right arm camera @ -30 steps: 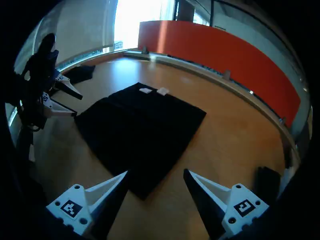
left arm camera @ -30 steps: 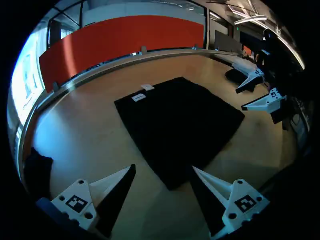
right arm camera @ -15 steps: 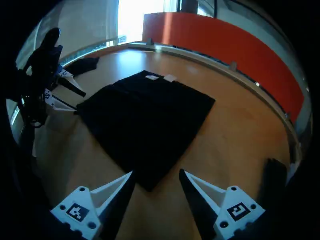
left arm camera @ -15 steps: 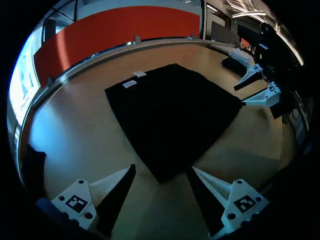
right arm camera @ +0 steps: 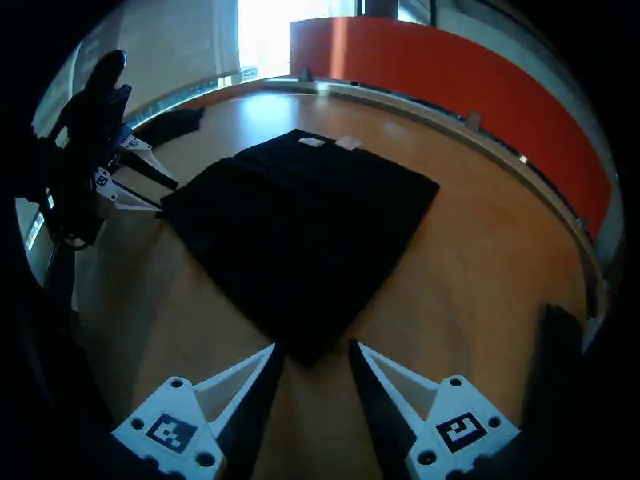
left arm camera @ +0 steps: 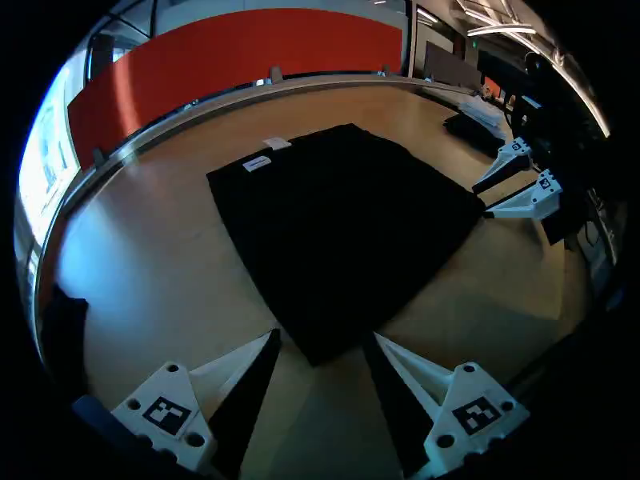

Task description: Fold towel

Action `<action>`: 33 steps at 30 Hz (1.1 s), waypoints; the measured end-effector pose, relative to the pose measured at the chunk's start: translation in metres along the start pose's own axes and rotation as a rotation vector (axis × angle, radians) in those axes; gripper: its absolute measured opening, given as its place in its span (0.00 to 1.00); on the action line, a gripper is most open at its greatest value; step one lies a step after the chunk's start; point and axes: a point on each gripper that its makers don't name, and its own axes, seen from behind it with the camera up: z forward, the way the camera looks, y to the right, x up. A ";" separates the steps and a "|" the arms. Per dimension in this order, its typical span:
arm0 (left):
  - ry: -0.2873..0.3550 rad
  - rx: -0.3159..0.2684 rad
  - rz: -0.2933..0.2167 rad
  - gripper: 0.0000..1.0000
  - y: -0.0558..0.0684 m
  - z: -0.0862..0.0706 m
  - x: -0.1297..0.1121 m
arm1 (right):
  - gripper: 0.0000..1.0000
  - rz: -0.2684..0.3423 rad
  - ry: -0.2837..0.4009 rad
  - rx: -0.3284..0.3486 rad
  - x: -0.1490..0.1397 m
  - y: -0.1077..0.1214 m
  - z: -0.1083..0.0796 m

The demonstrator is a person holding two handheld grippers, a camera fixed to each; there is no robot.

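Note:
A black towel (left arm camera: pixel 336 216) lies flat on the wooden table (left arm camera: pixel 144 264), two white tags (left arm camera: pixel 258 163) at its far edge. In the left gripper view my left gripper (left arm camera: pixel 322 352) is open, its fingers on either side of the towel's near corner. My right gripper (left arm camera: pixel 482 202) shows farther off, at the towel's right corner. In the right gripper view the towel (right arm camera: pixel 304 224) points its near corner between the open fingers of my right gripper (right arm camera: pixel 314 352). The left gripper (right arm camera: pixel 168 198), held by a dark-sleeved person, sits at the towel's left corner.
An orange panel (left arm camera: pixel 240 48) runs behind the table's far rail. Dark cloth piles lie at the table's far ends (left arm camera: pixel 472 128) (right arm camera: pixel 172 124). Another dark object (right arm camera: pixel 556 360) stands at the table's right edge. Bare wood surrounds the towel.
Both grippers have moved in toward their towel corners, and each pair of fingers has narrowed its gap. The towel has not moved.

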 end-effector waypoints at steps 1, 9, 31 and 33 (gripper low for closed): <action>-0.001 0.002 -0.003 0.73 0.000 0.000 0.000 | 0.59 0.001 -0.001 0.000 -0.001 -0.001 0.000; -0.008 0.022 -0.028 0.67 -0.001 -0.001 -0.001 | 0.43 0.030 -0.002 0.004 -0.002 -0.003 0.000; -0.028 0.033 -0.033 0.27 0.002 -0.004 -0.003 | 0.14 0.029 -0.004 -0.018 -0.001 -0.002 -0.002; -0.030 0.037 -0.039 0.19 0.001 -0.004 -0.003 | 0.14 0.032 -0.005 -0.018 -0.001 -0.002 -0.003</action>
